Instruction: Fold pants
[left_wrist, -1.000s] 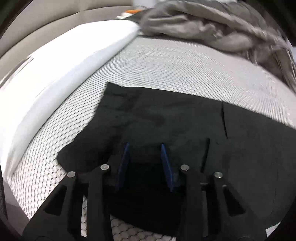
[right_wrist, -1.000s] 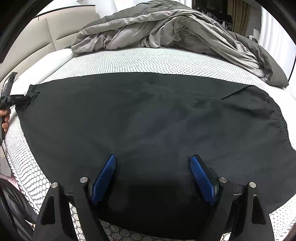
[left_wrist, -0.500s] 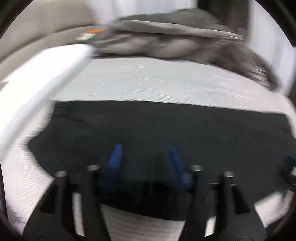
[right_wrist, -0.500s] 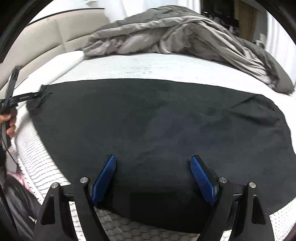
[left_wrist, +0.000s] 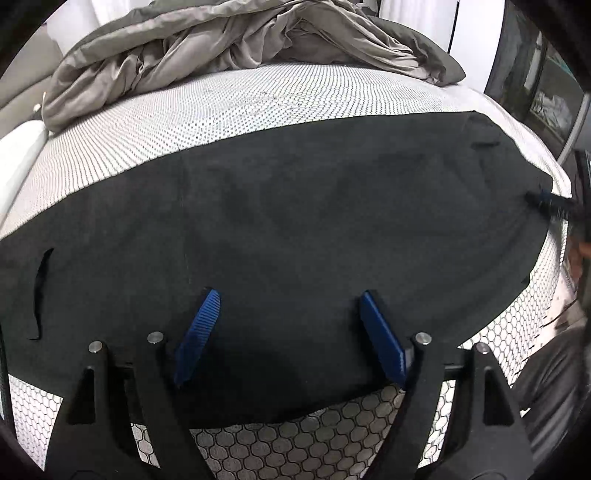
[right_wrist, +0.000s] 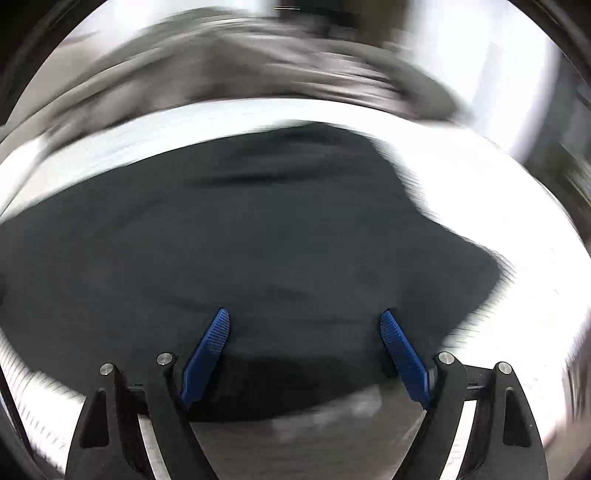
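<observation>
Across the near half of the mattress, whose cover is white with a honeycomb print, the black pants lie spread flat as one broad dark panel, already doubled lengthwise by the look of the single smooth layer, with a pocket slit showing near its left end and its near edge running just inside the mattress edge. Over that near edge hangs the left gripper, its blue pads apart and widening, with cloth beneath them but nothing pinched. The right gripper is likewise spread wide over the dark fabric with nothing between its pads; its view is heavily smeared, so the pants' outline there is only roughly readable, and it also shows at the far right end of the garment in the left wrist view. Beyond the pants, a rumpled grey duvet is heaped at the far side of the bed, well apart from the work. I judge this to be the gap between folds, both tools free and placing themselves for a fresh hold. The next move calls for each gripper to settle on an end or corner of the panel, pinch through all layers, and carry one end over the other without dragging the cloth underneath askew.
</observation>
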